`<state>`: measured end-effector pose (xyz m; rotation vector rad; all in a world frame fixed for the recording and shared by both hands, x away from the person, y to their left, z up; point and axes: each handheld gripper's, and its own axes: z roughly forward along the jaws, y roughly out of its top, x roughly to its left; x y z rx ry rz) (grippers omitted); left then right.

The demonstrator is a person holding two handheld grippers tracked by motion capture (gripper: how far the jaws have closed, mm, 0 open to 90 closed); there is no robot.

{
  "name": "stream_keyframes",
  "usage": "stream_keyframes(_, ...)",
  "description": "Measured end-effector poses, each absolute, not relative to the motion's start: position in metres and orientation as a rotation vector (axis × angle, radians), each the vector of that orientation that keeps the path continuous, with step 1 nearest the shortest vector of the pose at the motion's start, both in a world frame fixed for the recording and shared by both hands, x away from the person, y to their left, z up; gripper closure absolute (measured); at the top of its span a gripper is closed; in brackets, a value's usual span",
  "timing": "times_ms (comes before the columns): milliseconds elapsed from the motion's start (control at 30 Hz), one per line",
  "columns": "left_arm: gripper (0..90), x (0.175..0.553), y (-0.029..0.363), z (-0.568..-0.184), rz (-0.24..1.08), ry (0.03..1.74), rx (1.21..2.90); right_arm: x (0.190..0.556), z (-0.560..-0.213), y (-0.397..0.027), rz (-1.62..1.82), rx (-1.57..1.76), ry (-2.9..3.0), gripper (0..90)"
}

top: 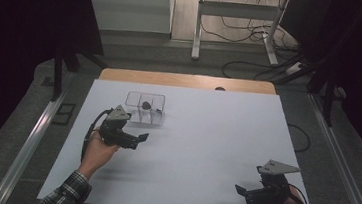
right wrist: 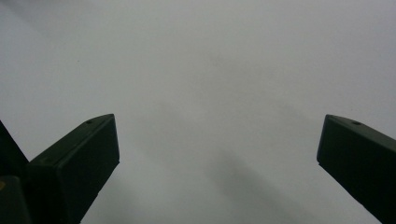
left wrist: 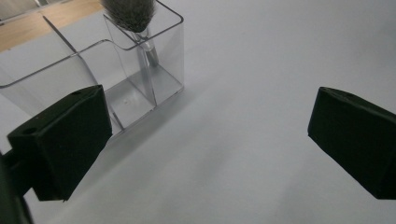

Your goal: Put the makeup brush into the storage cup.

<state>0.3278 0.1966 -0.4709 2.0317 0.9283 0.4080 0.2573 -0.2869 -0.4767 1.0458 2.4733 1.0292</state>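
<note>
Both tongs gape wide with nothing between their jaws.

Your left tongs (top: 141, 138) hover over the white surface (top: 206, 134), just beside the clear divided organiser (top: 144, 108), jaws far apart and gripping nothing. A brush (left wrist: 130, 14) with a dark fluffy head stands upright in one end compartment of that organiser; its handle looks like metal, though the plastic blurs it. Your right tongs (top: 242, 192) sit well apart, near the surface's front right corner, equally spread and empty.
</note>
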Motion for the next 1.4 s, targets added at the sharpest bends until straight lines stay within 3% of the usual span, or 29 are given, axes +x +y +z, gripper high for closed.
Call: stream_keyframes(1400, 0.0, 0.28, 0.216, -0.473, 0.381, 0.956, 1.994, 0.257, -0.478, -0.285, 1.006, 1.045, 2.49, 0.0)
